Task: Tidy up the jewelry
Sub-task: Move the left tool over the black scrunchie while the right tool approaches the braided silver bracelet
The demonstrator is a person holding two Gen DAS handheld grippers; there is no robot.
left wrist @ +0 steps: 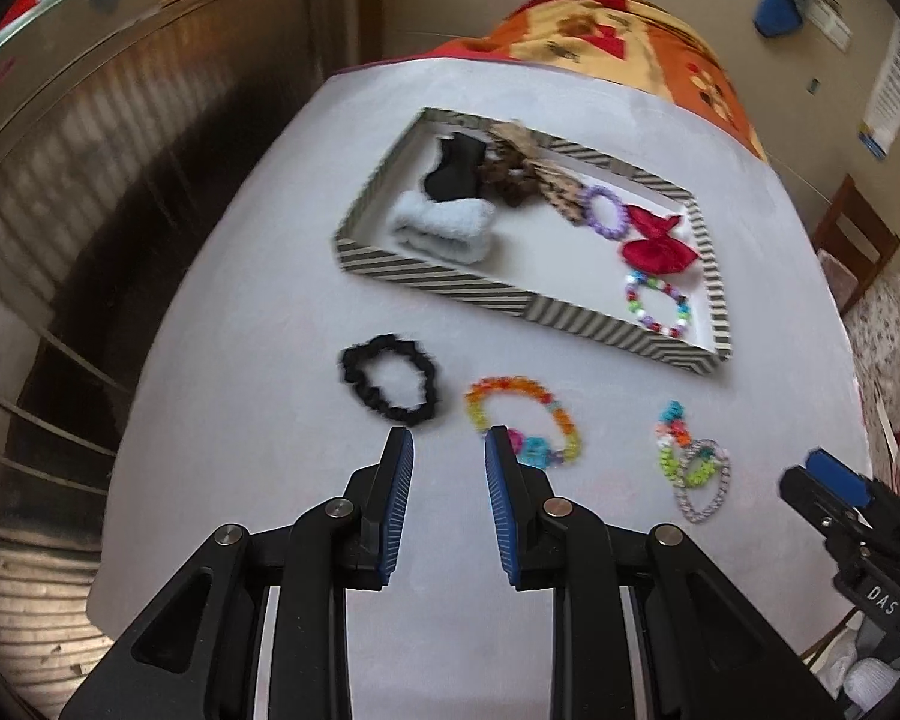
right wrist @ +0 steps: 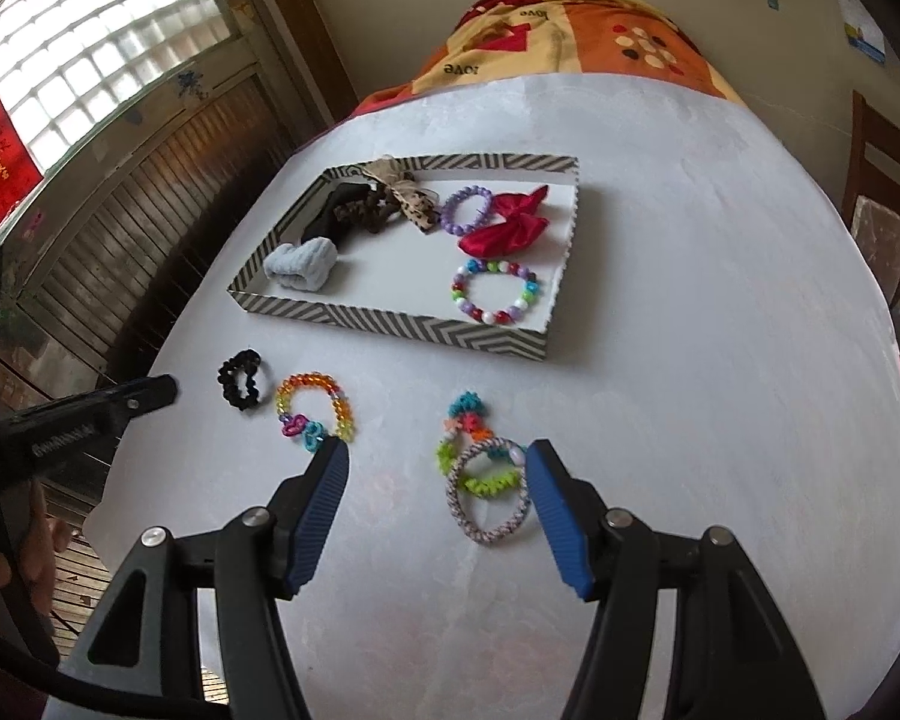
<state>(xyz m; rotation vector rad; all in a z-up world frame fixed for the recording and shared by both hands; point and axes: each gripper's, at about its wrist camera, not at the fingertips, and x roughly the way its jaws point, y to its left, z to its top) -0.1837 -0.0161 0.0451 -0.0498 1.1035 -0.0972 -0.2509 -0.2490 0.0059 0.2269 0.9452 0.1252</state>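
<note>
On the white table (right wrist: 690, 300), the loose pieces lie in a row along the near edge. From the left: a black scrunchie (left wrist: 390, 387), a rainbow bead bracelet (left wrist: 525, 420), then a neon spiral tie (right wrist: 471, 450) overlapped by a grey woven band (right wrist: 489, 501). The striped tray (right wrist: 390, 324) sits behind them, mid-table.

The left gripper (left wrist: 450, 450) hangs with jaws partly apart and empty, its right finger covering part of the rainbow bracelet. The right gripper (right wrist: 438, 462) stands wide and empty above the woven band.

Only the right wrist view shows the window and a person's hand at the left edge; only the left wrist view shows the right gripper's blue pad from the side.
</note>
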